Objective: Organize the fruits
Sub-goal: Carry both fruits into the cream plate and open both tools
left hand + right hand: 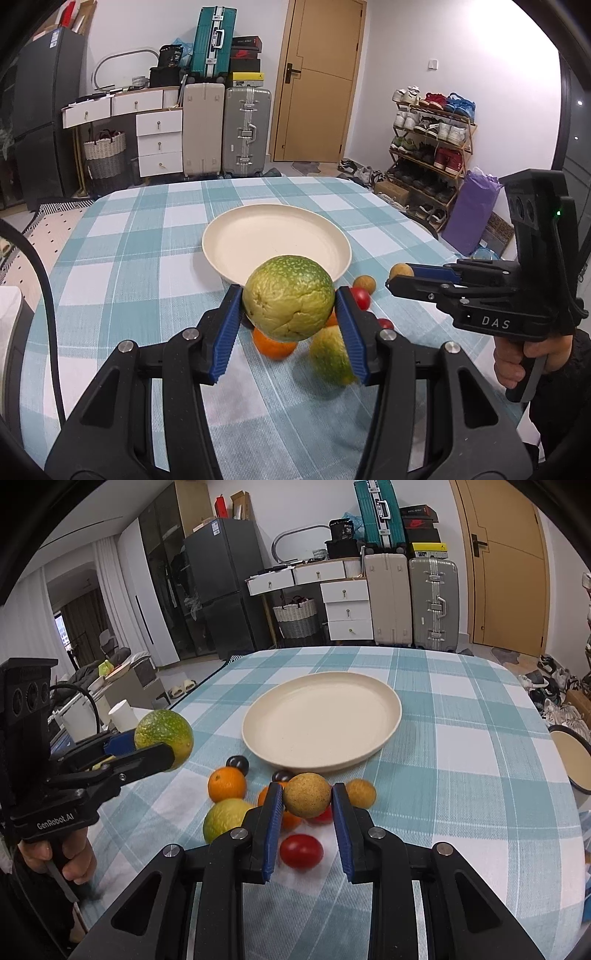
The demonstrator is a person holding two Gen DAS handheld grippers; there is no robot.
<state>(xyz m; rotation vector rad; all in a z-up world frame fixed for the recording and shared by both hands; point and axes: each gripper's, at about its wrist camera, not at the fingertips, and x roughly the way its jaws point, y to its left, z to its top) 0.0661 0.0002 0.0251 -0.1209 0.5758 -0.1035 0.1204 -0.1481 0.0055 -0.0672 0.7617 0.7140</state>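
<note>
From my left wrist camera, my left gripper is clamped on a mottled green citrus, its blue pads pressed to both sides, the fruit held clear above the checked tablecloth. The cream plate is my landmark: it sits bare just beyond the held citrus. On the near side of the plate, under and behind the citrus, I see an orange, a second green citrus that is blurred, and two cherry tomatoes, one partly hidden by the right pad. A small tan fruit lies close to the plate's near rim.

Further right of the plate, my right gripper comes in from the side, closed on a small tan round fruit, with a hand on its grip.

From my right wrist camera, the left gripper shows left of the plate with the green citrus in its jaws. Near the plate's front rim lie two dark round fruits, an orange and a yellow-green citrus. My right gripper pinches the tan speckled fruit above the cloth; a red cherry tomato lies below it, and another tan fruit sits just to its right.
</note>
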